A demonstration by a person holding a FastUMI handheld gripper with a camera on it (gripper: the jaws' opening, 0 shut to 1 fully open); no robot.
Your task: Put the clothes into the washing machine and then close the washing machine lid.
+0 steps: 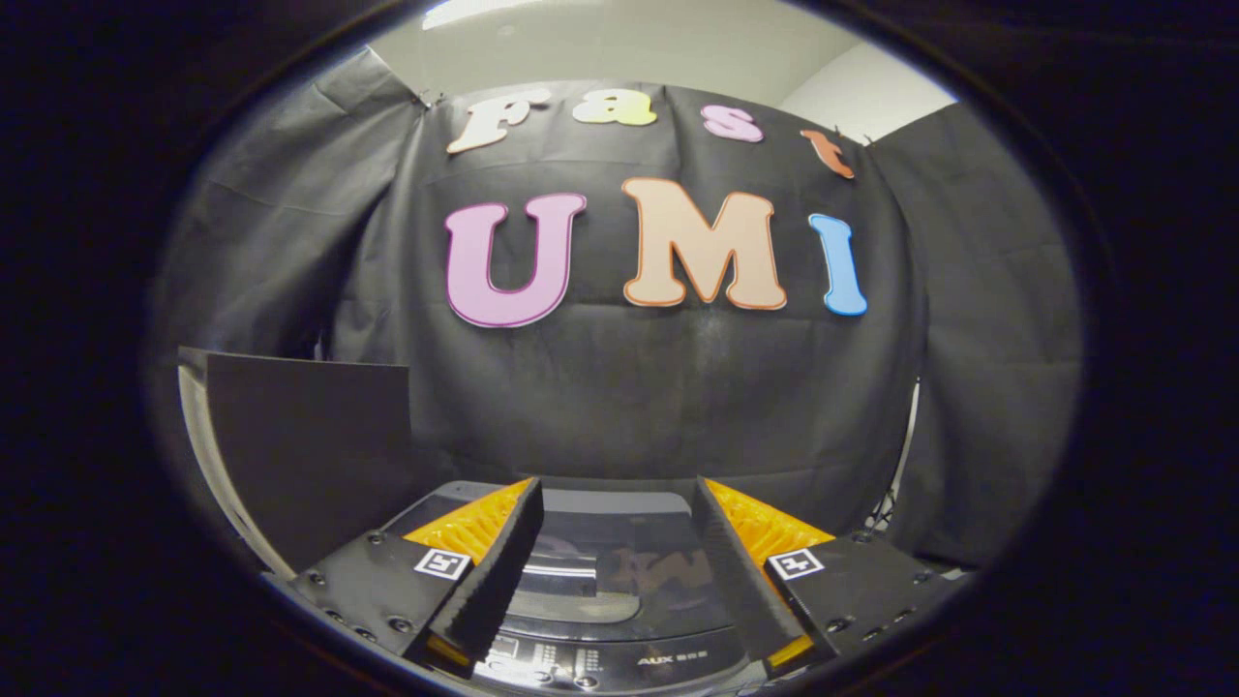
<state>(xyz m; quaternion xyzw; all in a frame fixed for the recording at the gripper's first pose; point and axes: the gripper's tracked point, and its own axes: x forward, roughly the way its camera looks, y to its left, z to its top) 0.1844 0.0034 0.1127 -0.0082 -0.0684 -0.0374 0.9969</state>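
My gripper (618,503) hovers open above a top-loading washing machine (619,668), with nothing between its fingers. The machine's dark glass lid (619,571) lies flat and closed below and between the fingers. Through the glass I make out a faint brownish shape, possibly clothes or a reflection; I cannot tell which. The control panel (581,666) runs along the machine's near edge, just under the fingers' bases.
A dark flat board (310,445) stands upright to the left of the machine. The booth's black cloth wall (619,407) hangs close behind the machine. A thin pale stand pole (905,455) rises at the right, with more black cloth beyond it.
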